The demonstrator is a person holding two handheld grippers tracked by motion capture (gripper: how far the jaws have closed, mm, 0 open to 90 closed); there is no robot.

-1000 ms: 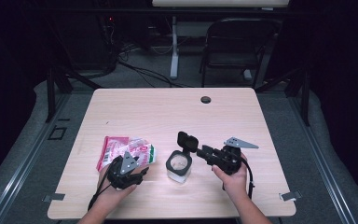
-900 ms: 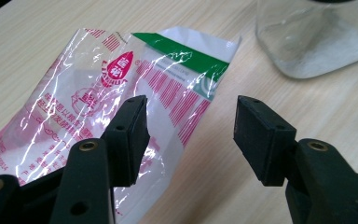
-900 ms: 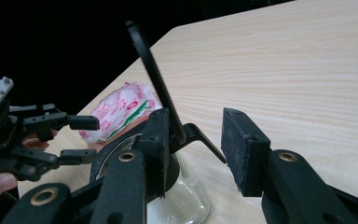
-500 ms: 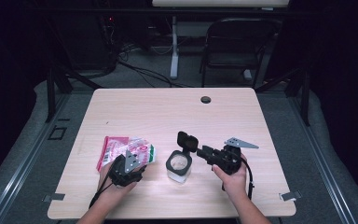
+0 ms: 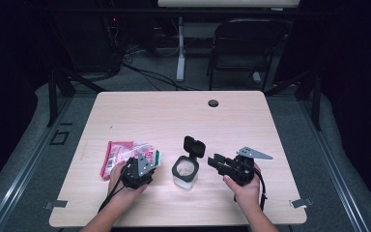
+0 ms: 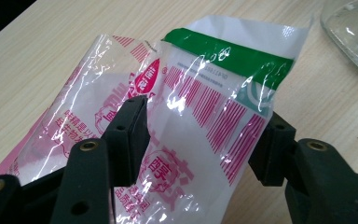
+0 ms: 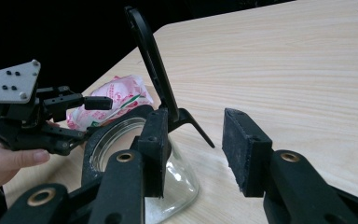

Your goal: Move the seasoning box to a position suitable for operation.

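Observation:
Several pink, white and green plastic packets lie at the table's front left. My left gripper is open over them. Its jaws straddle the top packet, the one with the green band; it lies flat between the pads. A glass jar with its black flip lid raised stands mid-table. My right gripper hovers just to the right of it, open. Its jaws have just been opening a little, with only bare table between them. The jar sits beside its left jaw.
The light wooden table has a round cable hole near its far edge. A black chair and a desk leg stand on the floor beyond the table. Bare wood stretches behind the jar.
My left gripper has crept forward and down onto the packets. The right hand and the jar have stayed where they were.

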